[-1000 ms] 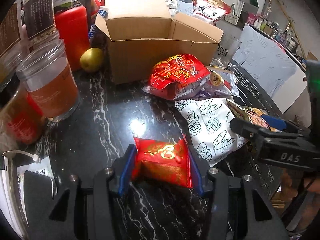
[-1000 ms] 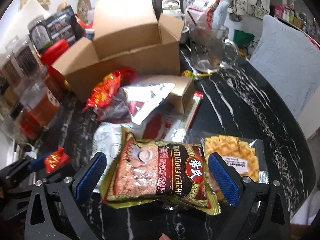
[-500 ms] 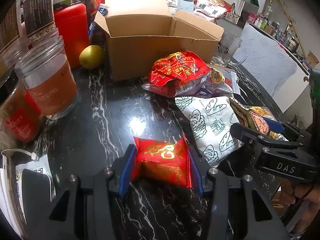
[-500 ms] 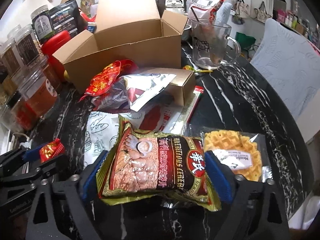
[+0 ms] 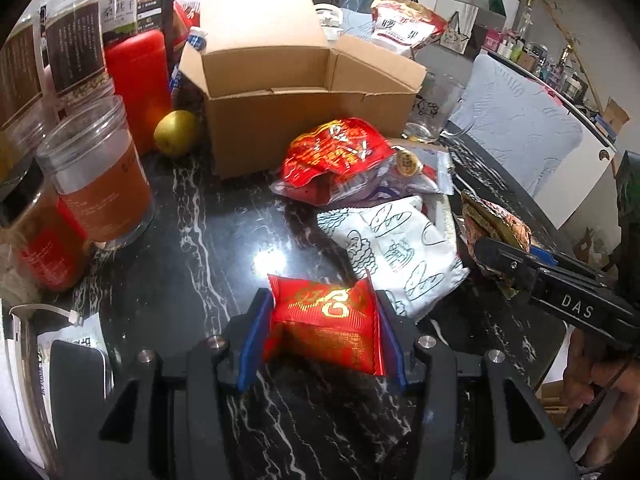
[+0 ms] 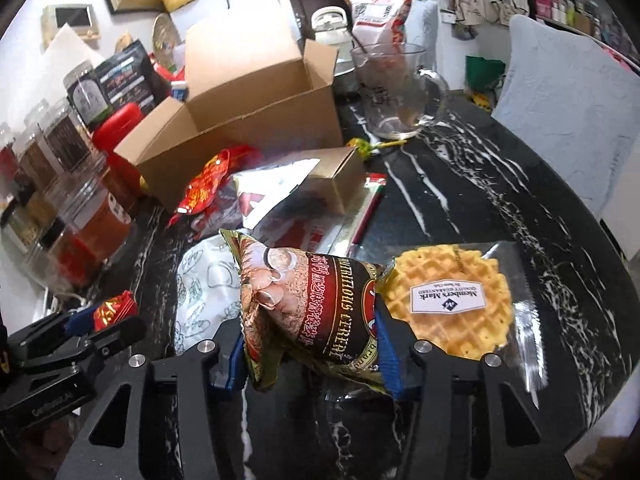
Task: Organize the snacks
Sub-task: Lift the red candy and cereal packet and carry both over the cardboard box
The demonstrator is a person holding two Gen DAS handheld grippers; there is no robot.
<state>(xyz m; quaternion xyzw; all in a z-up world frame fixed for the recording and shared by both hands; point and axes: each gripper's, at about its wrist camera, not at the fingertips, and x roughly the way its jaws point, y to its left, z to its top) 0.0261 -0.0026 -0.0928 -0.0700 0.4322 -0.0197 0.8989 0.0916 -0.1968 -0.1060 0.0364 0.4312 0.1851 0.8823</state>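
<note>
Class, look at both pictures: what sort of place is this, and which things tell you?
Probably a lived-in home dining area: a black marble table crowded with food jars, a glass mug and a kettle, with tote bags hanging behind.

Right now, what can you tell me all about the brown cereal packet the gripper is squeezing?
The cereal packet is a shiny, crinkly pouch, dark brown and red with gold-green edges, printed with a picture of flakes and the words "Nutritious Cereal". It lies sideways, bunched up and buckled, because the right gripper has just been closing and its blue pads now pinch it on both sides. Its far edge overlaps the wrapped waffle, and it sits over the white bread-print packet.
</note>
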